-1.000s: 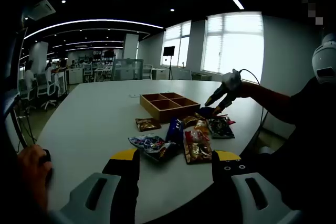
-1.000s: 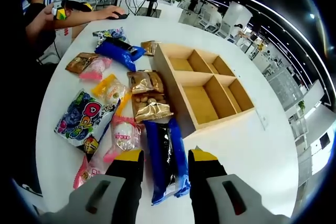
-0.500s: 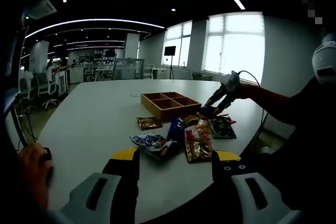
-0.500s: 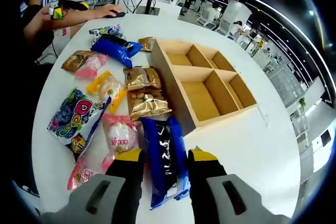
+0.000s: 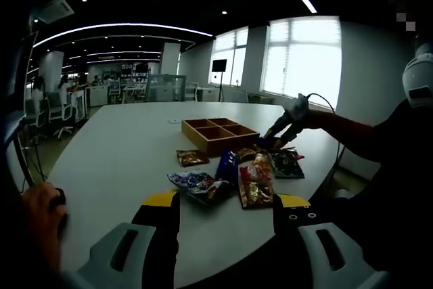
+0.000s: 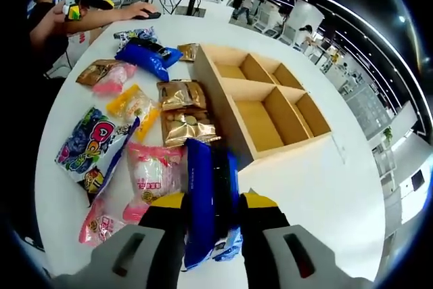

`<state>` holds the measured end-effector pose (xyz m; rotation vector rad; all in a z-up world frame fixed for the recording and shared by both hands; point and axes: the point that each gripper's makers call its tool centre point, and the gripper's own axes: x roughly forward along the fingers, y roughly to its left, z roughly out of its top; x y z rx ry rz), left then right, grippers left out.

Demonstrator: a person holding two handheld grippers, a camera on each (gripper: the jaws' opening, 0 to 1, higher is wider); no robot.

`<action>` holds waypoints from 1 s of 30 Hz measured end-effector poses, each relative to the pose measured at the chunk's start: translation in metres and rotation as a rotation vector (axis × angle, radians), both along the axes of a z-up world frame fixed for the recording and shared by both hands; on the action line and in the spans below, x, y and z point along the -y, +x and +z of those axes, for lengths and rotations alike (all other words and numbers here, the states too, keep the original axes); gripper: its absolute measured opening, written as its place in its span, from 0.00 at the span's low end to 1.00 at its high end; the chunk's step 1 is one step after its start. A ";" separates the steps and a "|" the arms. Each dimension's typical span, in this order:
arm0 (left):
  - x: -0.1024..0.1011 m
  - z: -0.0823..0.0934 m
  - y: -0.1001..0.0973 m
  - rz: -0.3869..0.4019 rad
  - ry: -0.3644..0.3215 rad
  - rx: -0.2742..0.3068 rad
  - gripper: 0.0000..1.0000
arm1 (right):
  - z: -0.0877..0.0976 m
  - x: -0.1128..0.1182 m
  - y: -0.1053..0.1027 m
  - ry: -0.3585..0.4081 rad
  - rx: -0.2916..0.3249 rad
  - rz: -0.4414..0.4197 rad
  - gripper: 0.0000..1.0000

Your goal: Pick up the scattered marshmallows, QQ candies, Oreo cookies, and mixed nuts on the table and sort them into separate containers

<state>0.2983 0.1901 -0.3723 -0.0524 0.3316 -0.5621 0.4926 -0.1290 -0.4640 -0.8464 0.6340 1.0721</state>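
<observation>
My right gripper (image 6: 213, 201) hangs low over a blue Oreo packet (image 6: 206, 181), one jaw on each side of it and close against its long edges. The jaws still stand apart. Left of it lie a pink marshmallow packet (image 6: 154, 174) and a colourful QQ candy packet (image 6: 91, 147); gold nut packets (image 6: 186, 126) lie against the wooden divided box (image 6: 223, 103), whose compartments hold nothing. My left gripper (image 5: 225, 201) is open over the near table edge, well short of the snack packets (image 5: 254, 181). Beyond them the right gripper (image 5: 274, 137) reaches down beside the box (image 5: 218, 133).
More packets lie further off: a yellow one (image 6: 132, 103), a brown and pink pair (image 6: 105, 76) and a blue one (image 6: 149, 59). A person's hand (image 6: 139, 11) rests on the table's far side. The white table (image 5: 122, 147) stretches bare to the left.
The right gripper has come down and forward, so the blue Oreo packet now sits between its jaws. The left gripper has hardly moved.
</observation>
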 end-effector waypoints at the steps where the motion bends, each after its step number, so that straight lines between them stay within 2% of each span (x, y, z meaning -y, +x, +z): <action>1: 0.000 0.000 0.000 0.000 0.000 0.000 0.60 | 0.000 0.000 0.000 0.000 0.001 -0.001 0.27; 10: -0.001 0.001 -0.001 0.003 0.000 0.004 0.60 | 0.003 -0.003 -0.008 0.011 -0.006 -0.009 0.25; 14: -0.001 0.001 -0.002 0.004 0.001 0.002 0.60 | 0.006 -0.001 -0.008 0.003 0.011 -0.010 0.25; 22: 0.000 0.002 -0.001 0.001 0.002 0.002 0.60 | 0.019 -0.002 -0.015 0.037 0.025 -0.030 0.24; 30: 0.003 0.002 0.000 -0.006 0.003 0.003 0.60 | 0.026 -0.003 -0.021 0.037 0.041 -0.021 0.24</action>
